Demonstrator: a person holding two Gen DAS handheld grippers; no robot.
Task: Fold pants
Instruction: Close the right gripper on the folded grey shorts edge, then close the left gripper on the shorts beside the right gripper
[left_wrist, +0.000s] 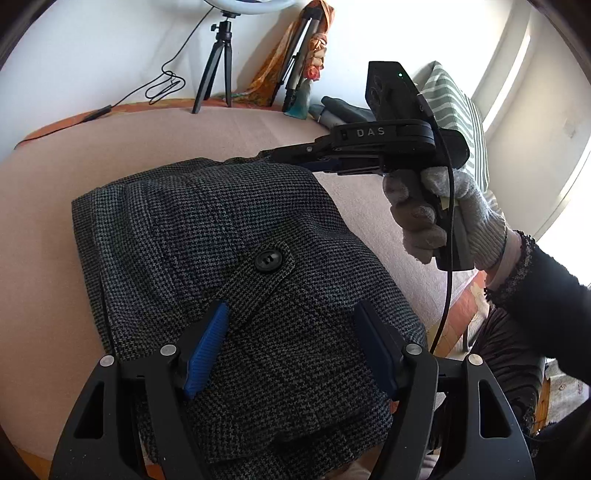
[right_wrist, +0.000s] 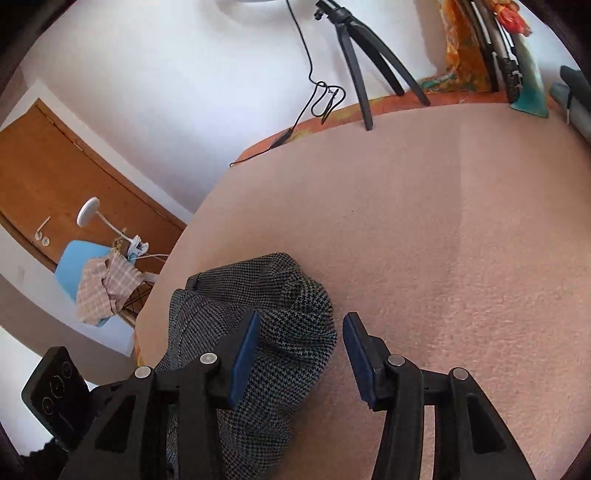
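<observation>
Dark grey houndstooth pants (left_wrist: 207, 229) lie folded in a compact bundle on the pink table cover (left_wrist: 44, 206), with a buttoned pocket flap (left_wrist: 266, 260) on top. My left gripper (left_wrist: 291, 314) is open and hovers just above the near part of the bundle, empty. My right gripper (left_wrist: 280, 154) comes in from the right at the far edge of the pants, held by a gloved hand (left_wrist: 443, 214). In the right wrist view my right gripper (right_wrist: 300, 325) is open, with a corner of the pants (right_wrist: 273, 317) under and between its blue pads (right_wrist: 245, 354).
A black tripod (left_wrist: 218, 66) with a cable (left_wrist: 162, 85) stands at the table's far edge, beside an orange cloth and a second folded tripod (left_wrist: 299, 59). A striped cushion (left_wrist: 454, 107) is at right. A blue chair with checked cloth (right_wrist: 96, 280) stands left of the table.
</observation>
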